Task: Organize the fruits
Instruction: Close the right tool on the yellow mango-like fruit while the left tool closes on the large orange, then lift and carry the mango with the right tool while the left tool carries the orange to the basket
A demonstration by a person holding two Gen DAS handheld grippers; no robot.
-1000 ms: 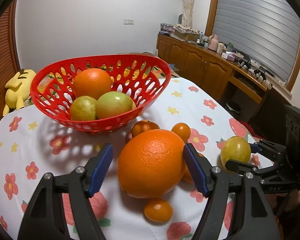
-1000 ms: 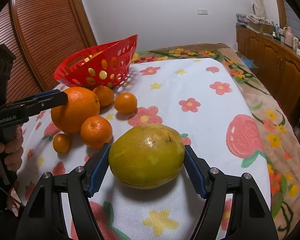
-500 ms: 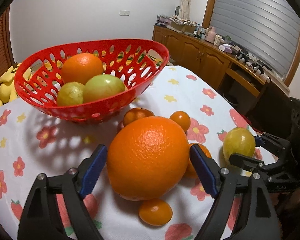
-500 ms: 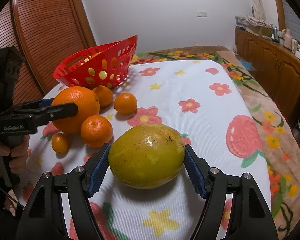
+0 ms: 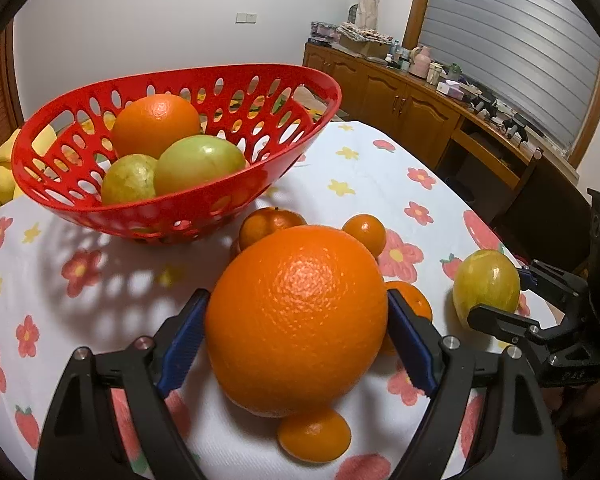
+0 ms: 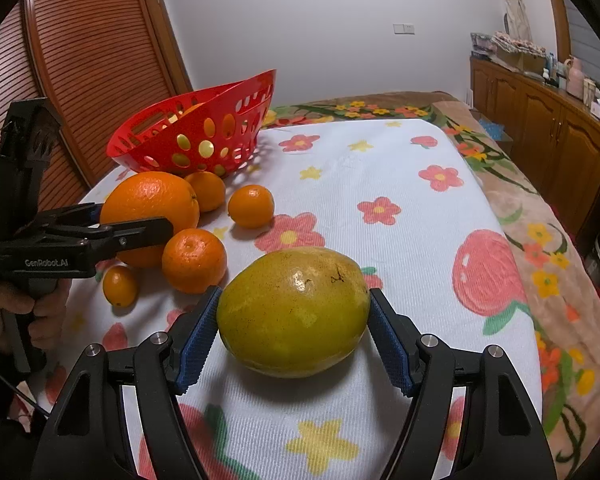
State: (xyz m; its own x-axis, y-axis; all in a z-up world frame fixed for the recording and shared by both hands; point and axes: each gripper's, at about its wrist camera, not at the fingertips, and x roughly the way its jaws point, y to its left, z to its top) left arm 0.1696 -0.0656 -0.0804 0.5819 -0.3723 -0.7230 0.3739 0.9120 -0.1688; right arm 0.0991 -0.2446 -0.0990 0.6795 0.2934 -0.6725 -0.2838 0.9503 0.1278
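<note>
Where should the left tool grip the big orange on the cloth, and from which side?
Grip the big orange across its widest middle, coming from the near side with the left tool angled down. It is round, and small oranges crowd its far side, while its left and right flanks are free for the fingers.

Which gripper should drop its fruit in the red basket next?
Probably left. The left gripper has its pads on both sides of the big orange, right next to the basket. The right gripper holds the yellow-green fruit farther away, with small oranges in between.
</note>
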